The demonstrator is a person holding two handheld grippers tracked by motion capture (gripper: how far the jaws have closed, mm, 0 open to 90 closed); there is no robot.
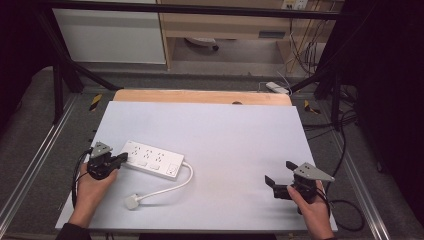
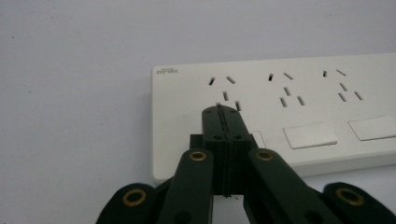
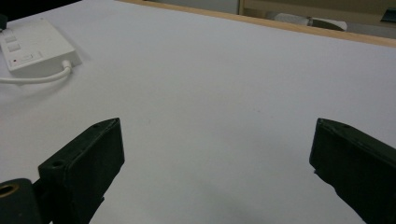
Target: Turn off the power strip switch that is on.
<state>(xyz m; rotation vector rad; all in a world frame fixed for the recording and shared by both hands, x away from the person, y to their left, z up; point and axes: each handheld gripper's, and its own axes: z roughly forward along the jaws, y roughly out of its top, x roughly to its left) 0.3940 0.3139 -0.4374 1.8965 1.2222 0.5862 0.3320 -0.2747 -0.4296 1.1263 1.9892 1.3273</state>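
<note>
Power strip [image 1: 152, 157], white, lies flat on the left half of the pale table [image 1: 235, 130], its long axis running from near left to far right in the high view. Its cord [image 1: 172, 187] leaves the right-hand end, curves back toward the person and ends in a white plug [image 1: 132, 202] lying loose on the table, apart from the strip. Three groups of socket slots sit along the far side of the strip's face, with flat rocker switches [image 2: 309, 135] in a row on the near side. Left gripper [image 1: 120, 159], held in the left hand [image 1: 95, 185], has its jaws pressed together, their tip over the switch row at the strip's left end; contact cannot be confirmed. Right gripper [image 1: 279, 180], held in the right hand [image 1: 312, 207], is over bare table near the right edge, well apart from the strip, jaws spread wide with nothing between them.
</note>
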